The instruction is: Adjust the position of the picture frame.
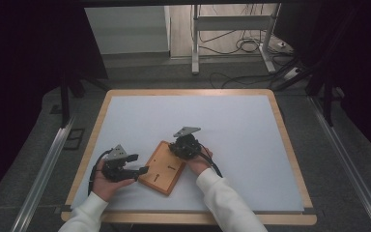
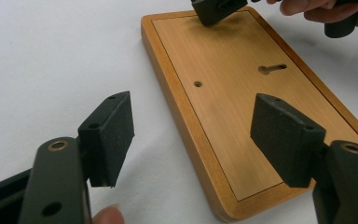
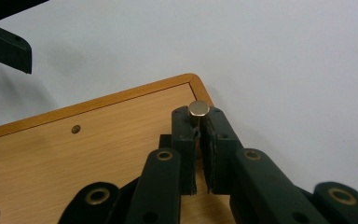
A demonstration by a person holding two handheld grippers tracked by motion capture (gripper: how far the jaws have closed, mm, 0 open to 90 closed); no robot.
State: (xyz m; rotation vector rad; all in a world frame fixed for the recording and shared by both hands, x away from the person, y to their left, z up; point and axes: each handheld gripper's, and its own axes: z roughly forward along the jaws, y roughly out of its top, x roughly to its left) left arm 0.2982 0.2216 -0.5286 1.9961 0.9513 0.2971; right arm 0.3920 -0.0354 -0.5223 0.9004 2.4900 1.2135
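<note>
A flat wooden board (image 1: 160,170) with a keyhole slot and a small round hole lies on the white table top. My right gripper (image 3: 198,116) points down at the board's corner (image 3: 193,81), shut on a small round-headed metal peg (image 3: 198,108) pinched between its pads. In the high view that right gripper (image 1: 178,146) is over the board's far end. My left gripper (image 2: 193,123) stands open at the board's near end, its pads wide apart and low, with the board's edge (image 2: 186,121) running between them and nothing gripped. Its place in the high view is left of the board, left gripper (image 1: 137,164).
The white table top has a wooden rim (image 1: 280,121). Metal rails (image 1: 48,164) run along both sides of the table. A frame leg and loose cables (image 1: 244,46) lie on the floor beyond the far edge.
</note>
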